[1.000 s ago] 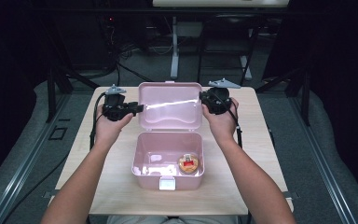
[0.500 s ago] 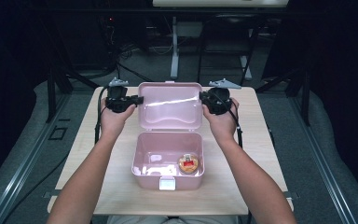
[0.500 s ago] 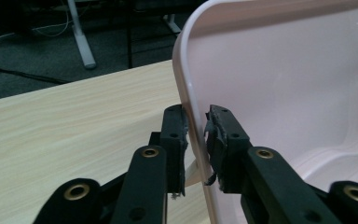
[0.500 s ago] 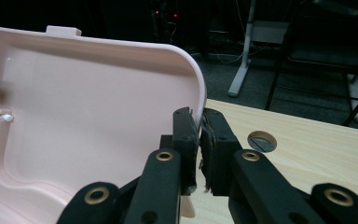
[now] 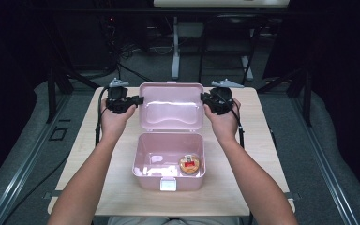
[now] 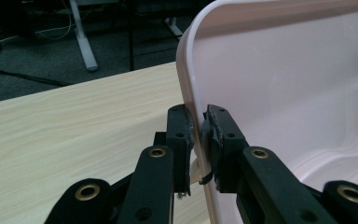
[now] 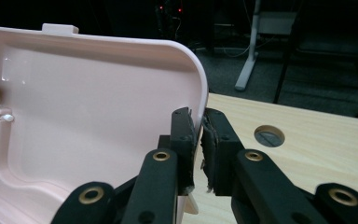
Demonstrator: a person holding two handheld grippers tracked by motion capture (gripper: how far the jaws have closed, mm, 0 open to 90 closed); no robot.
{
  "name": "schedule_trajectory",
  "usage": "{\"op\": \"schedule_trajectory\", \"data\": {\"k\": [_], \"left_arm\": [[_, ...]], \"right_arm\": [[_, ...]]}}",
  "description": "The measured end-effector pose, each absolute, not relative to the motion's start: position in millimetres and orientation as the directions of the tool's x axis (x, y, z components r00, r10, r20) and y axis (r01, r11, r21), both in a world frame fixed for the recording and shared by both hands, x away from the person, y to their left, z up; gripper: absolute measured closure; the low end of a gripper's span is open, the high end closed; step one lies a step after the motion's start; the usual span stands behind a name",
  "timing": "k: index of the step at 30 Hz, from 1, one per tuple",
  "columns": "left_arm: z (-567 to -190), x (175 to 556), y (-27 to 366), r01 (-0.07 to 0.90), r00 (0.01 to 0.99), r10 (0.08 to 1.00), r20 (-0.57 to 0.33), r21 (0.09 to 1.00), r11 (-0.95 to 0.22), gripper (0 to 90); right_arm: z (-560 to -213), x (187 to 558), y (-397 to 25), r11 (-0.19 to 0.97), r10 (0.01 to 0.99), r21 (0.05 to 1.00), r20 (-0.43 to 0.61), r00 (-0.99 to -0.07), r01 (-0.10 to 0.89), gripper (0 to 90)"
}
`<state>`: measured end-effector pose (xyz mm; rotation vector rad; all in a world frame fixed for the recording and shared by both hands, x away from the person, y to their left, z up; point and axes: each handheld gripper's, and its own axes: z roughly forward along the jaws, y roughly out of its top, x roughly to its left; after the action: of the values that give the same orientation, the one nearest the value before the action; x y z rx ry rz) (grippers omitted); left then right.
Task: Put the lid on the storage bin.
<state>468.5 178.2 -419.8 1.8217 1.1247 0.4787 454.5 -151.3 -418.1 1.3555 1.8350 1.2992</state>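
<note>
Pale pink plastic lunch box [image 5: 169, 161] sits centre frame on the wooden bench [image 5: 258, 140], its lid [image 5: 171, 111] upright. Left gripper [image 6: 198, 135] and right gripper [image 7: 198, 140], jaws nearly shut, pinch the lid's side rims. Thin, light, slippery plastic, so hold the edges. Left gripper has moved inward onto the rim
</note>
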Motion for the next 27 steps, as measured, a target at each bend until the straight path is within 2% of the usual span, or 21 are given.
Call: {"op": "schedule_trajectory", "data": {"k": [6,14,27], "left_arm": [[-420.0,467.0,179.2,0.491,0.508,0.852,-0.127,0.855,-0.166,81.3],[-420.2,467.1,179.2,0.492,0.507,0.852,-0.127,0.855,-0.165,82.2],[-415.5,461.5,181.3,0.481,0.517,0.846,-0.127,0.861,-0.165,82.4]], "right_arm": [[-420.5,456.9,-150.9,0.044,0.916,0.879,0.154,-0.371,0.475,80.8],[-421.6,458.9,-153.1,0.034,0.916,0.87,0.17,-0.363,0.493,84.4],[-417.0,450.3,-152.3,0.034,0.916,0.885,0.158,-0.369,0.464,84.7]]}}
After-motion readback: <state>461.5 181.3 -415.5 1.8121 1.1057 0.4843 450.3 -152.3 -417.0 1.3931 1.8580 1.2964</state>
